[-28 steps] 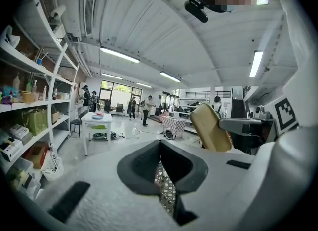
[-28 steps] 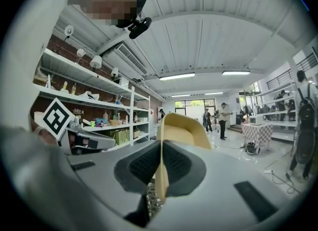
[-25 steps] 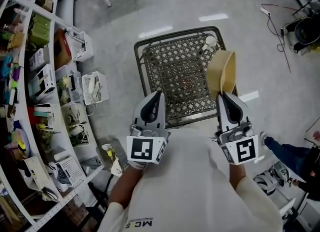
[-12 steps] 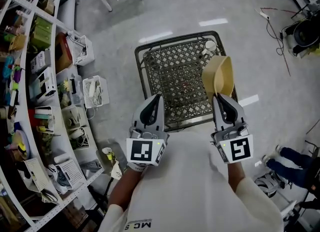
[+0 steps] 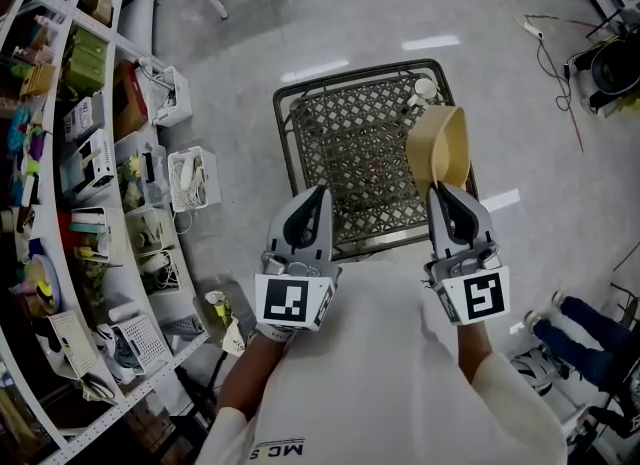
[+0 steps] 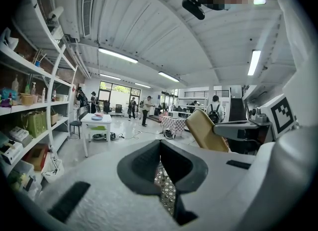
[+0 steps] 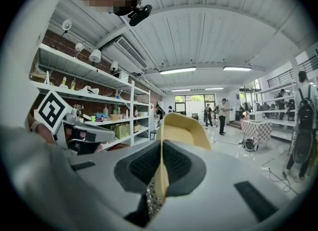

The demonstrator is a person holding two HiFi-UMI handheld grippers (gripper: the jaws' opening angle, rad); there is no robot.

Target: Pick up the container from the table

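The only readable writing was "MC S", printed upside down on the white shirt at the bottom of the head view; the black-and-white square markers on the gripper cubes carried no letters, and the packages on the white shelving to the left were too small to read; the tan, oval plastic container was off the dark metal lattice-top table, held in the air above that table's right edge; its long axis ran straight away from the person, in line with the gripper that held it, its far end pointing toward the table's far right corner, where a small white round object sat; it was turned on edge, its hollow facing the right of the head view and its back toward the middle of the table; the right gripper had its dark pads clamped on the near wall of the container, the thin tan edge standing upright between them in the right gripper view; the left gripper hung beside it, near the table's front edge, its pads pressed together at the tips with nothing between them, only lattice showing through the slit below; a person's blue-clad legs showed on the pale floor at the right.
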